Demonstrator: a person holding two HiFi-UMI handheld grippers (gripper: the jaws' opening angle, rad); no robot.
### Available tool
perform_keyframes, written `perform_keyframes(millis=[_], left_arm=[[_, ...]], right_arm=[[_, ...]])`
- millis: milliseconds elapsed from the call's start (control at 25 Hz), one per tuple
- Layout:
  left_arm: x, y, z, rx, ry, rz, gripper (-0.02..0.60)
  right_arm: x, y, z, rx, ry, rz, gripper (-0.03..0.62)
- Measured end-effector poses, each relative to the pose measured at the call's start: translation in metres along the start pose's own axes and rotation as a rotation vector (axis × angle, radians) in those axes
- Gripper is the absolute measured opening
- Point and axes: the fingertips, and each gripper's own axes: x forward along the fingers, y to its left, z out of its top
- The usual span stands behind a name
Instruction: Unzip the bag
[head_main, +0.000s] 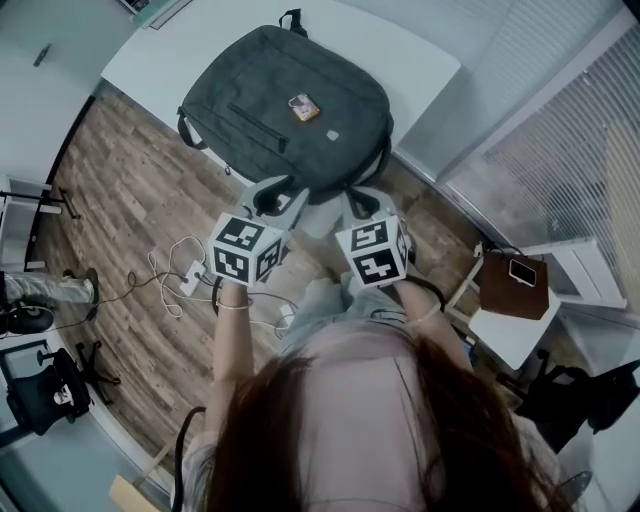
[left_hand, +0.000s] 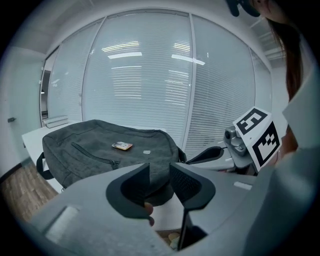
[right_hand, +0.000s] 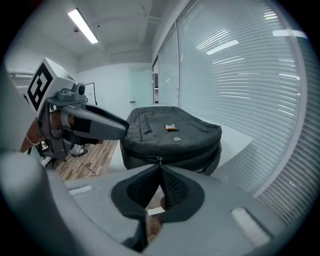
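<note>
A dark grey backpack (head_main: 285, 110) lies flat on the white table (head_main: 420, 60), with a small orange tag (head_main: 303, 107) on its top face. Both grippers are at its near edge. My left gripper (head_main: 280, 200) stands open just short of the bag (left_hand: 100, 150), and nothing is between its jaws (left_hand: 159, 167). My right gripper (head_main: 362, 200) is shut, its tips (right_hand: 160, 167) pinched on the metal zipper pull (right_hand: 159, 161) on the bag's side wall (right_hand: 170, 145). The zipper line there looks closed. A front pocket zip (head_main: 255, 125) also runs across the top face.
Cables and a power strip (head_main: 185, 280) lie on the wooden floor to the left of the table. A brown bag with a phone on it (head_main: 513, 285) sits on a small white stand at the right. Slatted blinds (right_hand: 260, 90) run behind the table.
</note>
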Motion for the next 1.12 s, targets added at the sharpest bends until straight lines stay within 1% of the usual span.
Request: perform_keyframes(millis=[80, 280, 400, 480, 520, 560, 600, 760, 920, 1120], left_arm=[[0.005, -0.007, -0.001, 0.027, 0.024, -0.026, 0.143], [0.017, -0.019, -0.005, 0.084, 0.077, -0.079, 0.150], [0.024, -0.021, -0.006, 0.139, 0.123, -0.073, 0.150], [0.029, -0.021, -0.008, 0.198, 0.163, -0.057, 0.150], [0.031, -0.020, -0.010, 0.228, 0.183, -0.048, 0.142], [0.033, -0.020, -0.011, 0.252, 0.197, -0.039, 0.119], [0.034, -0.019, -0.012, 0.267, 0.206, -0.034, 0.114], [0.036, -0.019, -0.015, 0.275, 0.204, -0.035, 0.102], [0.036, -0.020, -0.018, 0.274, 0.214, -0.061, 0.084], [0.038, -0.022, -0.019, 0.285, 0.196, -0.097, 0.066]], right_arm=[[-0.001, 0.001, 0.000, 0.004, 0.007, -0.003, 0.012], [0.000, 0.002, 0.000, 0.004, 0.017, -0.014, 0.012], [-0.001, 0.003, -0.001, 0.008, 0.022, -0.026, 0.012], [-0.001, 0.003, -0.001, 0.011, 0.024, -0.036, 0.012], [-0.001, 0.003, -0.001, 0.010, 0.028, -0.042, 0.012], [-0.002, 0.003, -0.001, 0.008, 0.032, -0.048, 0.012], [-0.002, 0.003, -0.001, 0.005, 0.035, -0.052, 0.012], [-0.002, 0.003, 0.000, -0.004, 0.046, -0.070, 0.011], [-0.003, 0.001, 0.000, -0.004, 0.057, -0.087, 0.011], [-0.001, 0.000, -0.001, 0.004, 0.065, -0.123, 0.011]])
